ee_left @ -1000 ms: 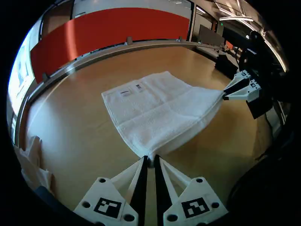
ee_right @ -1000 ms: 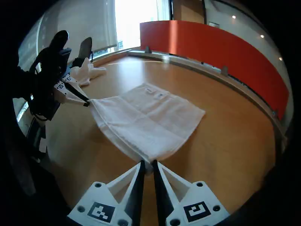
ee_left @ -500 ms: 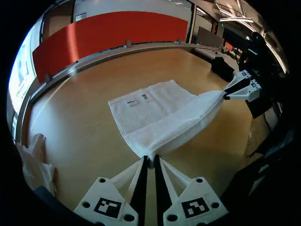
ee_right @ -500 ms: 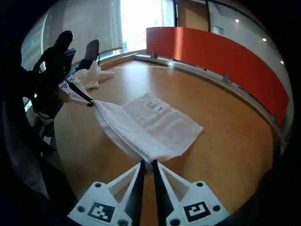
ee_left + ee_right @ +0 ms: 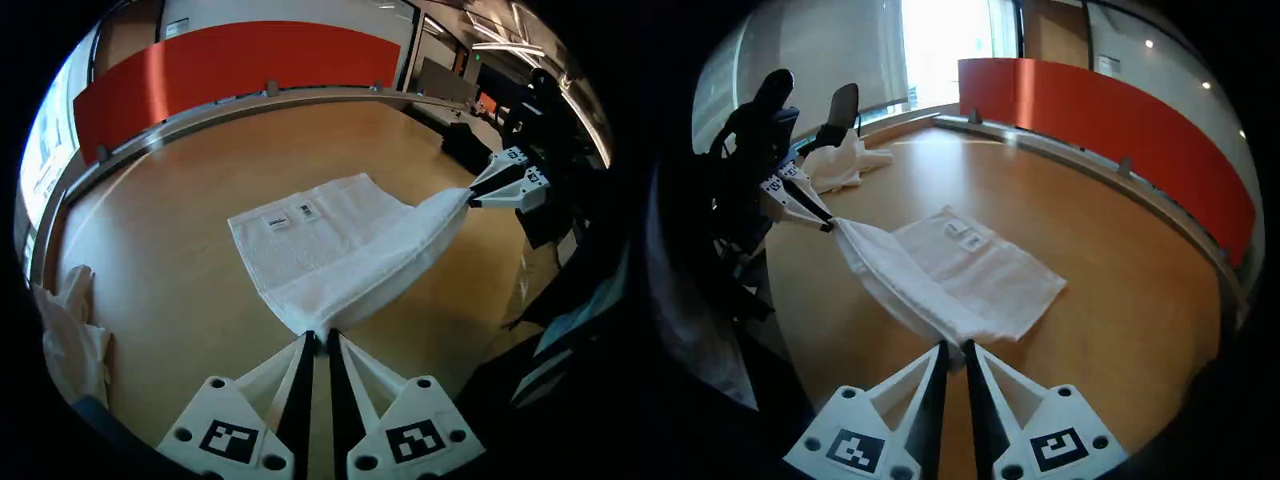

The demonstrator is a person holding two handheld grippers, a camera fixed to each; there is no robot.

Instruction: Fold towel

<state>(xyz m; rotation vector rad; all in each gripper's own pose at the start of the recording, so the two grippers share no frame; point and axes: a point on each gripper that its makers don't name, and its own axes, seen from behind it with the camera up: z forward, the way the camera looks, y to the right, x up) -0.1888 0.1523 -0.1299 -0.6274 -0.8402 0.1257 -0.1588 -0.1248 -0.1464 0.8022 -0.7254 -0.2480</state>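
Near edge: towel (image 5: 320, 232) edge now higher & further over the flat part than 1 s ago.
L gripper (image 5: 318, 340): jaws pressed together, pinching one near corner.
R gripper (image 5: 954, 348): same, pinching the other near corner.
Towel spot: on wood table (image 5: 160, 264); far half flat w/ tags (image 5: 290, 214) up, near edge taut btwn grippers.
Fold tip: keep corners level & edge taut; carry to far edge, match corners, lower together.
Axis: long side seems to run gripper-to-gripper, parallel w/ held edge; fold goes across short way, toward red wall (image 5: 240, 64).
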